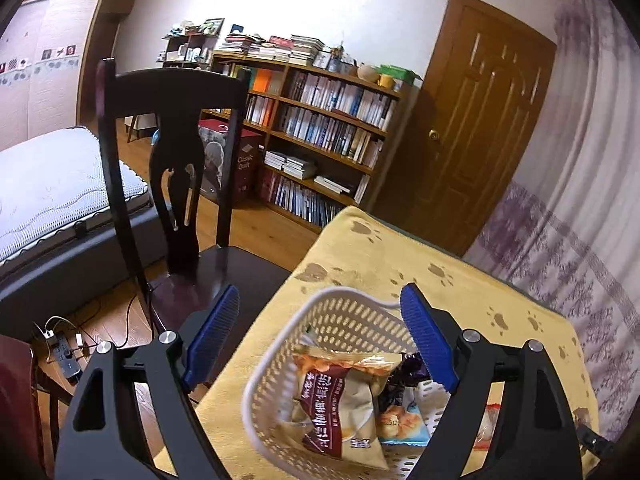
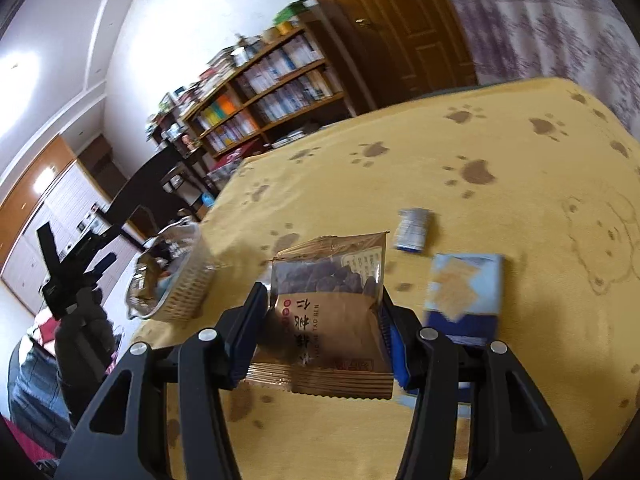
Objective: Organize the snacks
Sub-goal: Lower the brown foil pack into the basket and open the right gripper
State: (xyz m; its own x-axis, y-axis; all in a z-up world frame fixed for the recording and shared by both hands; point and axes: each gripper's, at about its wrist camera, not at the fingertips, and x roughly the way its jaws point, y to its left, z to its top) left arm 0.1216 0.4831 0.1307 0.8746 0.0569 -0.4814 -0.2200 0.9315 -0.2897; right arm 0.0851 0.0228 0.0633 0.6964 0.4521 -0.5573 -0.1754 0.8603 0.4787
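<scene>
My right hand-held gripper (image 2: 322, 320): clamped across brown snack packet (image 2: 330, 300) (light, crinkly, slippery film; grip mid-body). Left hand-held gripper (image 1: 320, 340): apart over basket (image 1: 280, 340).

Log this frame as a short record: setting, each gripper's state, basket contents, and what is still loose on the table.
setting: table under a yellow paw-print cloth
left gripper: open, empty, over the white basket
right gripper: shut on the brown snack packet, held above the cloth
basket contents: several packets, including a brown-and-white packet
loose on table: light blue packet, small silver-blue packet
</scene>
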